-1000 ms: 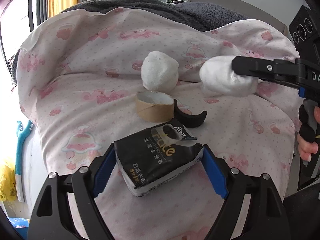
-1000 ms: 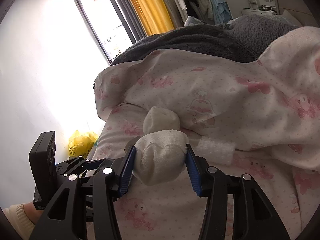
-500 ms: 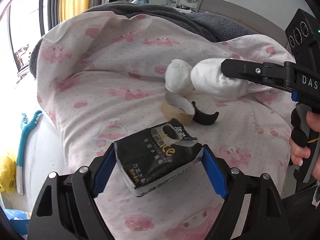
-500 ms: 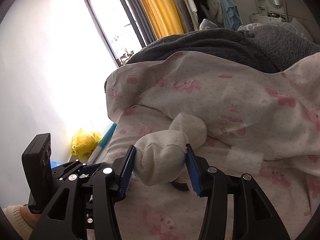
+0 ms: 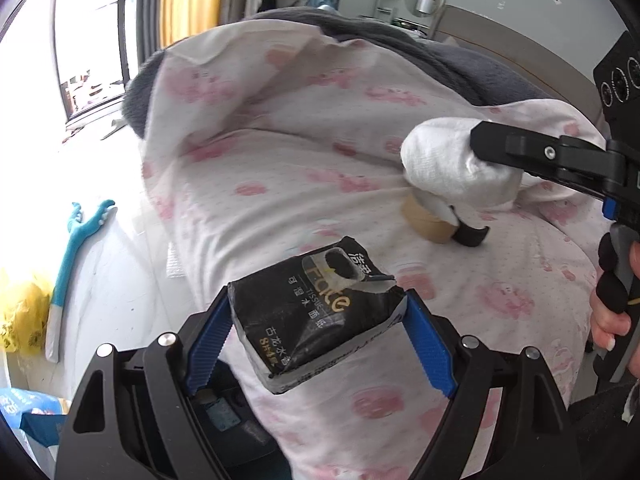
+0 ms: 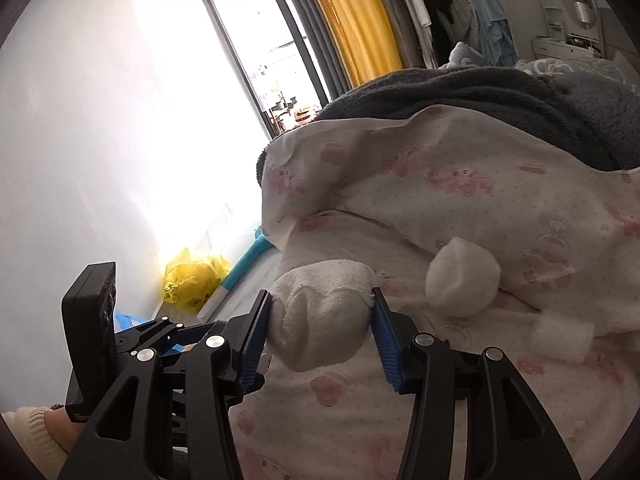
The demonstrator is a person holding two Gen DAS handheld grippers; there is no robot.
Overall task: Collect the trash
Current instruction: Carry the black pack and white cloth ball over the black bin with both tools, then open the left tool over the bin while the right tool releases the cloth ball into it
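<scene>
My left gripper (image 5: 318,304) is shut on a black tissue pack (image 5: 312,316) with a torn top, held just above the bed's pink-patterned sheet (image 5: 280,184). My right gripper (image 6: 320,312) is shut on a white cloth wad (image 6: 320,320). From the left wrist view that wad (image 5: 444,168) hangs at the right in the right gripper (image 5: 480,144), above a brown tape roll (image 5: 426,220) and a black curved piece (image 5: 472,235). A second white wad (image 6: 464,282) and a small white scrap (image 6: 564,338) lie on the sheet.
A grey blanket (image 6: 480,92) is piled behind the sheet. On the floor by the bed's left side lie a yellow bag (image 6: 192,280), a blue-and-white stick (image 5: 76,248) and a blue packet (image 5: 32,412). A person's hand (image 5: 612,320) grips the right handle.
Both grippers have moved left toward the bed's edge, still holding their loads. The tape roll and the second white wad have slid right in view; more floor shows.
</scene>
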